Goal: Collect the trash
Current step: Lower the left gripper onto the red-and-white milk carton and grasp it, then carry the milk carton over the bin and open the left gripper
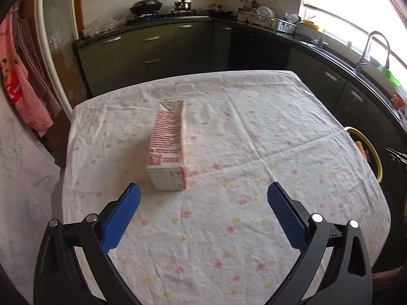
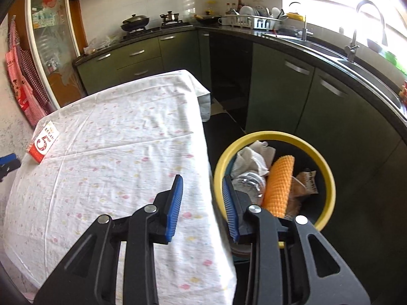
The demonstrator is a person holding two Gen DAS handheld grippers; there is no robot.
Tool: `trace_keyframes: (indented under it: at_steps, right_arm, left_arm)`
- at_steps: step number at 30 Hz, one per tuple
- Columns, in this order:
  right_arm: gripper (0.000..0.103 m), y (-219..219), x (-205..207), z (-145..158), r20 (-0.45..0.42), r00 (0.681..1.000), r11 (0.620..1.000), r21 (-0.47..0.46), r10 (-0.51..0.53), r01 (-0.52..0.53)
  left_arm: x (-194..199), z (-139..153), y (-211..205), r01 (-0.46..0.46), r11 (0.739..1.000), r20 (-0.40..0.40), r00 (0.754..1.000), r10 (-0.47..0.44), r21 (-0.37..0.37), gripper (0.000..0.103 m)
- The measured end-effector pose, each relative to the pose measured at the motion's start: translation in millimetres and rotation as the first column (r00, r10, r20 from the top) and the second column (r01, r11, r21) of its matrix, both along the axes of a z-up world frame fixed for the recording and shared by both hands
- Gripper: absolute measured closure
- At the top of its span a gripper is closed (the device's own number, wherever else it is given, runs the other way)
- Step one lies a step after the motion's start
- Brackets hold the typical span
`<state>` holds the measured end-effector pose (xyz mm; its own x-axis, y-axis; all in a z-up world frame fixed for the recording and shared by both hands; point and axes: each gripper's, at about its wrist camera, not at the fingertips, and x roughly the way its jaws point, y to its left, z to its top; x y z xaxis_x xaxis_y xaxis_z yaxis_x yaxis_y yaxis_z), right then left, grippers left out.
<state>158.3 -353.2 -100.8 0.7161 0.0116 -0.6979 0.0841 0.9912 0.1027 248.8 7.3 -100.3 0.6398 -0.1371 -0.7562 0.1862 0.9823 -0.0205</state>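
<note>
A red and white carton lies on its side on the flowered tablecloth, just beyond my left gripper, which stands wide open and empty. The same carton shows at the table's far left in the right wrist view, with the left gripper's blue tip beside it. My right gripper hangs open over the table's right edge, next to a yellow-rimmed bin. Nothing sits between its blue pads. The bin holds an orange foam net, crumpled tissue, a clear plastic piece and a wrapper.
Dark kitchen cabinets and a counter with a sink and tap run along the back and right. A stove with pots and a dish rack are far off. Red aprons hang at left. The bin rim stands off the table's right edge.
</note>
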Motion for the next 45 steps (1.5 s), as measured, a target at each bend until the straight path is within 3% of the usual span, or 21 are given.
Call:
trace_keyframes:
  at_steps: [5,16,22,24,25,34,45]
  right_arm:
    - [0.072,14.9,4.8,-8.0,-0.019,0.999,0.999,0.011,0.033,-0.032]
    - [0.071,13.7,12.7,-18.1,-0.047,0.997,0.998,0.025,0.053,-0.052]
    - [0.070,14.4,12.1,-18.2,-0.045,0.997,0.998,0.027,0.058,-0.057]
    - [0.070,14.6,11.6,-17.7,-0.045,0.997,0.998,0.027,0.061,-0.059]
    - [0.070,14.7,11.3,-17.5,-0.044,0.997,0.998,0.027,0.060,-0.059]
    - [0.070,13.3,7.3,-14.0,-0.036,0.997,0.998,0.029,0.061,-0.060]
    - [0.070,-20.3,-16.2,-10.1,-0.025,1.000,0.999,0.043,-0.014,0.015]
  left_arm:
    - [30.3,-19.1,8.5,-0.050,0.998,-0.026,0.998,0.051,0.039,0.006]
    - [54.5,-39.1,11.8,-0.066,0.997,-0.057,0.996,0.069,0.047,0.029]
    - [62.7,-41.8,16.7,-0.074,0.997,-0.057,0.995,0.076,0.037,0.048]
    - [62.4,-42.0,16.4,-0.078,0.996,-0.057,0.995,0.080,0.037,0.062]
    - [62.7,-42.1,16.5,-0.077,0.996,-0.058,0.995,0.079,0.035,0.064]
    - [42.9,-22.4,-1.3,-0.023,0.999,-0.002,1.000,0.023,0.048,0.065]
    - [1.1,24.6,-83.3,0.198,0.980,0.079,0.977,-0.199,0.023,0.065]
